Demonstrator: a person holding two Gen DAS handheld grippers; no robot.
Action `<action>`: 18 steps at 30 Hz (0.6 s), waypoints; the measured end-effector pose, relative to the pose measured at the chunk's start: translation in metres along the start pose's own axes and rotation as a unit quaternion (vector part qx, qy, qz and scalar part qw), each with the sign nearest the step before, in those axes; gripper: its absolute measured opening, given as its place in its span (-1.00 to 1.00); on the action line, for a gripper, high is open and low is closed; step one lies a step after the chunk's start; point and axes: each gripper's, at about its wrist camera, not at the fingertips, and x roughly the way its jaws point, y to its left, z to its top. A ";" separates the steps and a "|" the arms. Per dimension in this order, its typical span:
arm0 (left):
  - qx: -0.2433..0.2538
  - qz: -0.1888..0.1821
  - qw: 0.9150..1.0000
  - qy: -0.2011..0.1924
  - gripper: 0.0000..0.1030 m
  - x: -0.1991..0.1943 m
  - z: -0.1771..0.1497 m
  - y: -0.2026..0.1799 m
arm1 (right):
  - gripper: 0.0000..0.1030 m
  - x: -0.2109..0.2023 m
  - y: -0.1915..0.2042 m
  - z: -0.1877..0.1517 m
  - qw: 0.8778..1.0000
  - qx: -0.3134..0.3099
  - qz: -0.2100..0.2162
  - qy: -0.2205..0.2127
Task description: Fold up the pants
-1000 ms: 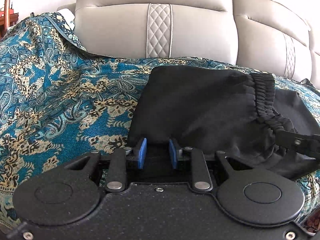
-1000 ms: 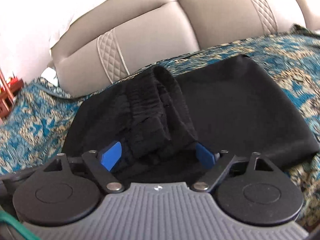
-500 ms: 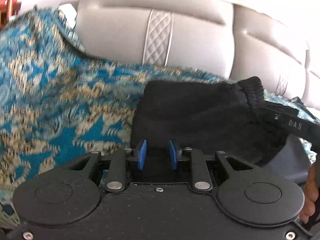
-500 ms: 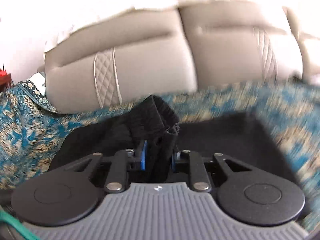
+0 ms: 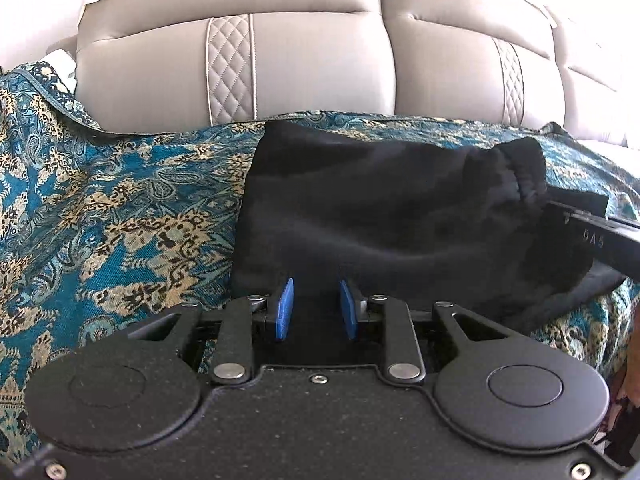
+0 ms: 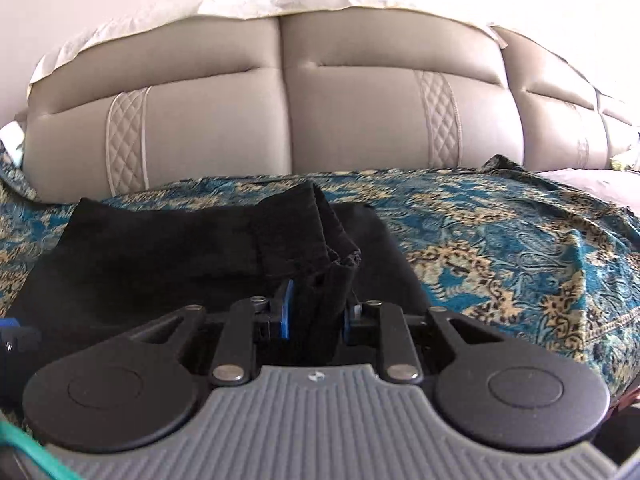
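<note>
While the grey sofa (image 5: 304, 68) and its blue paisley throw (image 5: 120, 200) carry the black pants (image 5: 380, 220), my right gripper (image 6: 316, 308), just closed, pinches the elastic waistband (image 6: 332, 256); my left gripper (image 5: 316, 308) pinches the near edge. I'd best lift both evenly.

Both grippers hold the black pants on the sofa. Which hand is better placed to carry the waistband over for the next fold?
Probably the right: the right gripper has the waistband bunched between its fingers, while the left gripper holds a plain edge.
</note>
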 end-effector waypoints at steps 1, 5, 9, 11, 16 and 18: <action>0.001 0.000 1.000 0.003 -0.50 0.000 -0.001 0.000 | -0.42 0.001 0.000 0.000 1.000 0.001 -0.005 0.000; 0.017 0.001 1.000 0.008 -0.38 -0.001 -0.004 -0.004 | -0.24 0.002 -0.008 -0.005 1.000 0.005 -0.020 0.014; 0.022 -0.018 1.000 0.009 -0.27 -0.004 0.008 -0.003 | 0.11 -0.003 -0.014 -0.001 0.999 -0.001 -0.032 0.024; 0.015 -0.028 0.999 -0.005 -0.26 -0.003 0.025 0.002 | 0.58 -0.004 -0.017 0.002 0.998 0.000 -0.053 0.030; 0.047 -0.009 0.998 -0.044 -0.33 0.014 0.078 -0.001 | 0.76 -0.012 -0.034 0.024 0.998 0.015 -0.058 0.004; 0.047 -0.017 0.998 -0.047 -0.49 0.028 0.095 -0.002 | 0.76 -0.007 -0.037 0.038 1.000 0.019 -0.018 0.003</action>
